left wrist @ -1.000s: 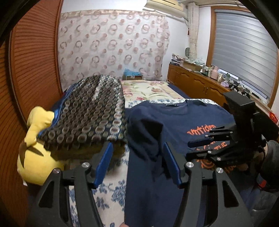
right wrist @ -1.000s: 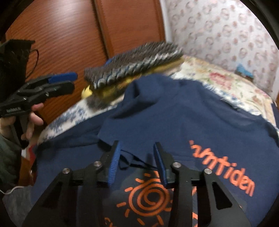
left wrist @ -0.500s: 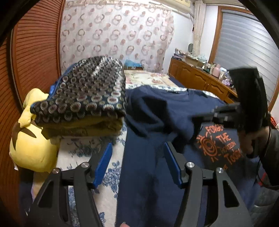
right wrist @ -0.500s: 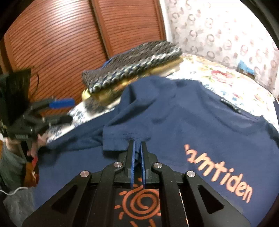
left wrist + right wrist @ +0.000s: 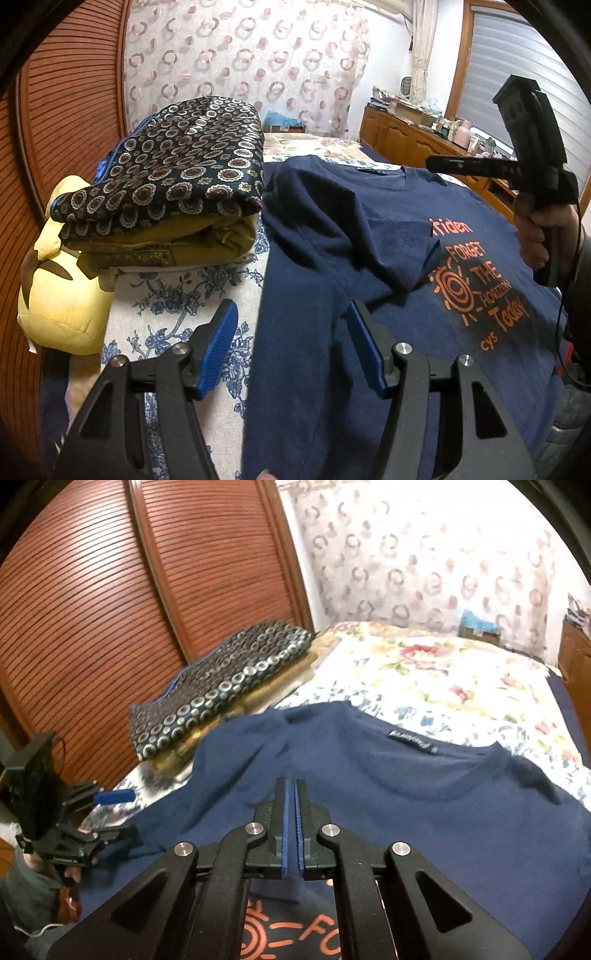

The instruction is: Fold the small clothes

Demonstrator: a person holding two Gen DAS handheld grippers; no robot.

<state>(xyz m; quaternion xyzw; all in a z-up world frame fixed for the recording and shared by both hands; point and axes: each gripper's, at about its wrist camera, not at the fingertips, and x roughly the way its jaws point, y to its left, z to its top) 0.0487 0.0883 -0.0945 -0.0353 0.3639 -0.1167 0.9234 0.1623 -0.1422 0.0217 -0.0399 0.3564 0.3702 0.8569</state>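
- Across the near half of the bed [image 5: 177, 295], on its blue-flowered sheet, a navy T-shirt [image 5: 332, 229] lies spread front-up, with its collar towards the far end and its orange print towards the near edge.
- On the shirt's chest, one sleeve [image 5: 376, 254] lies folded inward, its hem just beside the orange sun print.
- At the bed's edge beside the slatted wooden doors [image 5: 92, 609], a folded stack of cloth [image 5: 166, 177] sits with a dark ring-patterned piece on top and mustard layers under it. It is just beside the shirt's shoulder.
- Against that stack, at the same edge and nearer the camera, leans a yellow plush toy [image 5: 62, 295].
- The left gripper [image 5: 291, 310] hangs over the shirt's side edge with its blue pads moderately apart. They hold nothing, and the shirt's edge lies below the gap.
- The right gripper [image 5: 290, 786] is above the chest of the shirt, pointing towards the collar, with its pads brought together. In the left wrist view it is raised clear of the fabric in a hand [image 5: 535, 229], and no cloth shows between its fingers.
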